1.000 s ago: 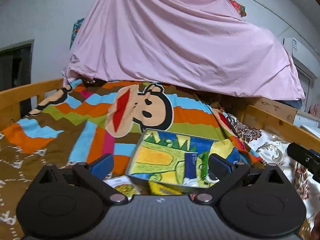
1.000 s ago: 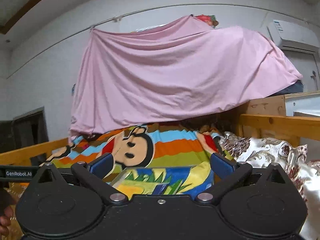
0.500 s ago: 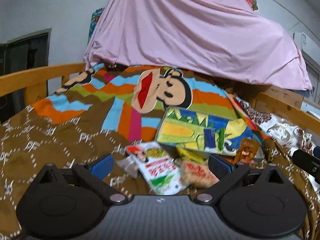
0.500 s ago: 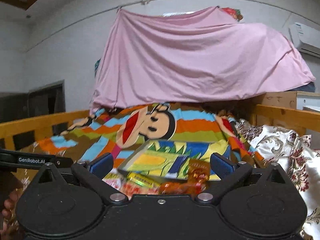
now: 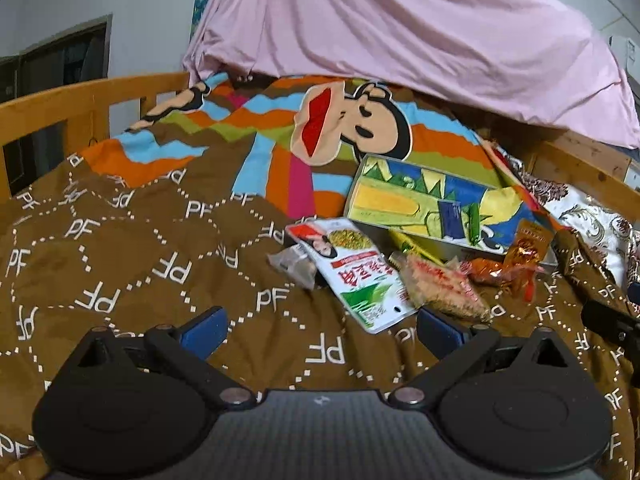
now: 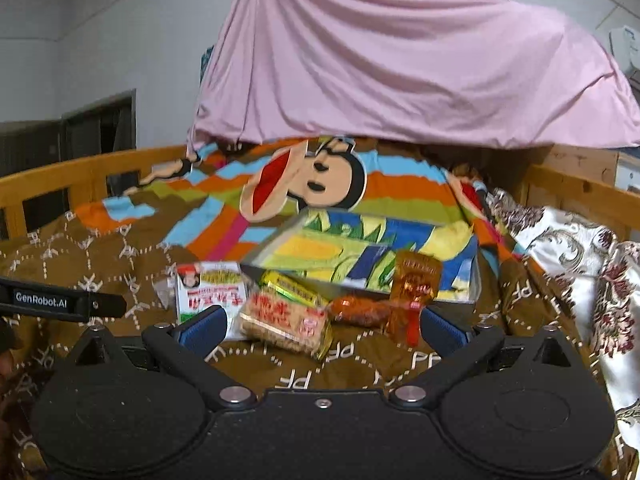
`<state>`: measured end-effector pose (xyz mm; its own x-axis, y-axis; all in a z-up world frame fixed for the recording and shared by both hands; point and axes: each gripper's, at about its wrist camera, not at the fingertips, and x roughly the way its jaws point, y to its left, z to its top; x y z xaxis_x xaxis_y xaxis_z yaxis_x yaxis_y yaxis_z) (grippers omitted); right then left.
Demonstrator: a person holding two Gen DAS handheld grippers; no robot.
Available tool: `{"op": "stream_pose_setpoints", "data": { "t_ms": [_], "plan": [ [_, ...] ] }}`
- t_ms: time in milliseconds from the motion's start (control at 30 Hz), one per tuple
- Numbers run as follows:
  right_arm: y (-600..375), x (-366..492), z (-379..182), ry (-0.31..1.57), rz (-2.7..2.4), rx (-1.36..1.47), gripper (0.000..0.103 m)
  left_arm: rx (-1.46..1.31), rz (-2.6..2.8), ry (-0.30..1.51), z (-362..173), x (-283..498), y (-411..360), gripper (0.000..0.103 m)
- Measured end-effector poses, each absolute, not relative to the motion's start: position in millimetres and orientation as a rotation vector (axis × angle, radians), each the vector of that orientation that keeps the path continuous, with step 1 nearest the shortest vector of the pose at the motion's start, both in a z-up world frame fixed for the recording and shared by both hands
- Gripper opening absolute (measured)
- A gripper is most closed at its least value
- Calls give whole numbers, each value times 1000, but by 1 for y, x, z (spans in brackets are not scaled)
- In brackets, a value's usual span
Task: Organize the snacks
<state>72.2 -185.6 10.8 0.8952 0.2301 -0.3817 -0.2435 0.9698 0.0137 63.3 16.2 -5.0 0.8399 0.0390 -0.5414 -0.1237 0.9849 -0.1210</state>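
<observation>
Several snack packets lie on a brown bedspread in front of a shallow box lined with a dinosaur print [image 5: 432,208] [image 6: 360,252]. A white and green packet [image 5: 360,276] [image 6: 208,296] is the leftmost big one. Beside it sit a small clear brown packet [image 5: 294,266], a yellow bar [image 5: 412,246] [image 6: 292,290], a rice cracker pack [image 5: 440,286] [image 6: 284,320], and orange-red packets [image 5: 516,260] [image 6: 404,292]. My left gripper [image 5: 322,330] is open over bare bedspread, short of the packets. My right gripper [image 6: 322,326] is open, with the cracker pack between its fingers in view, nothing held.
A wooden bed rail [image 5: 80,108] runs along the left, another rail [image 6: 580,196] along the right. A pink sheet [image 6: 400,72] hangs over the far end. A floral quilt [image 6: 580,256] lies at right. The other gripper's body [image 6: 60,304] reaches in from the left.
Both cameras have tilted downward and pulled back; the snack packets and more brown bedspread have come into view. Both grippers stay open.
</observation>
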Motion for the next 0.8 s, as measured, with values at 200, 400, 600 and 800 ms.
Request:
{"op": "stream_pose_setpoints", "data": {
  "t_ms": [200, 400, 600, 800],
  "plan": [
    [-176, 82, 1, 448, 255, -61, 102, -153, 72, 592, -12, 77, 20, 102],
    [-173, 95, -7, 509, 255, -59, 102, -156, 34, 626, -18, 101, 17, 102],
    [-159, 110, -17, 476, 310, -254, 102, -172, -21, 670, -24, 130, 13, 103],
    [-143, 130, -36, 430, 357, -415, 102, -254, -97, 696, -37, 152, 16, 102]
  ]
}}
